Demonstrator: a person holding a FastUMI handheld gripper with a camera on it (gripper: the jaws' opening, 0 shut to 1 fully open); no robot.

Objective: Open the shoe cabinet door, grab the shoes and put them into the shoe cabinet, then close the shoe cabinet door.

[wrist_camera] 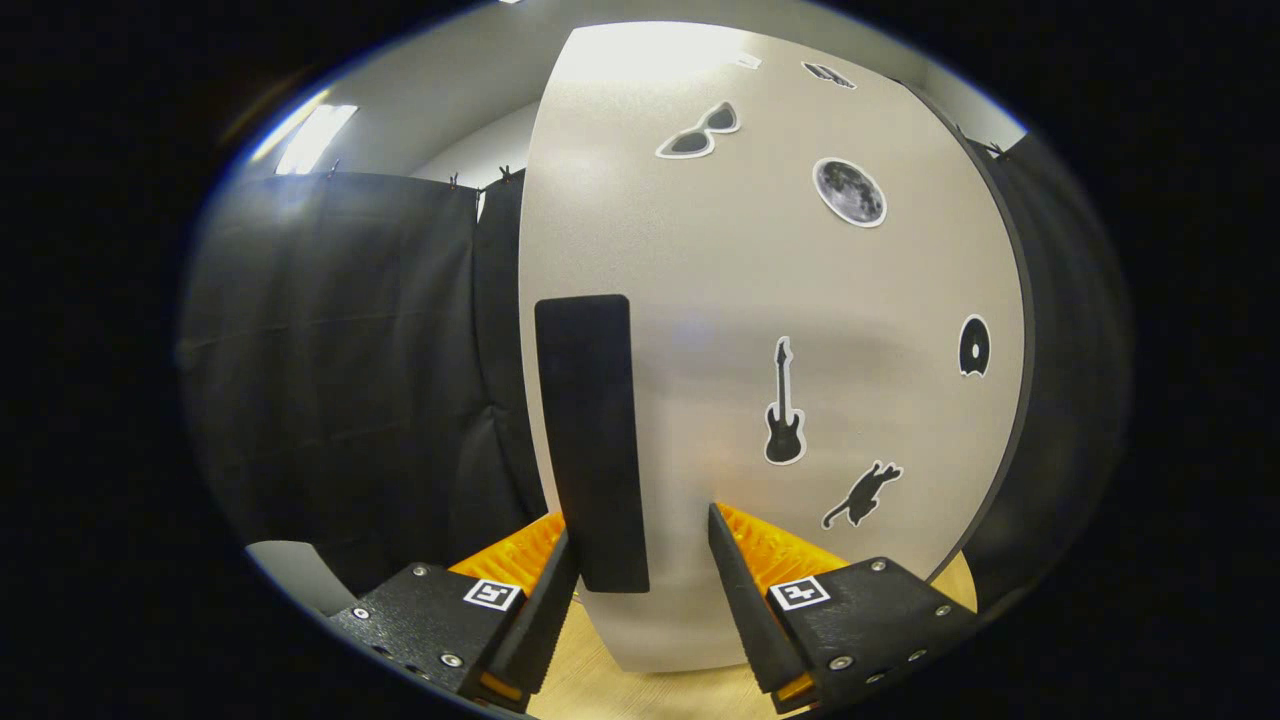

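Booth hung with black cloth wall [330, 350] behind, pale wooden table [640, 690] below. Close ahead, pale grey shoe cabinet door [700, 300], shut, dotted with stickers: sunglasses [700, 131], moon [850, 191], black guitar [785, 405], leaping cat [862, 494], disc [974, 346]. Tall black rectangular handle [592, 440] upright near the door's left edge. Gripper [640, 545] open, fingers spread, the handle's lower end between them, lying against the left finger [550, 600] and well clear of the right one [740, 590]; no clamp on it.
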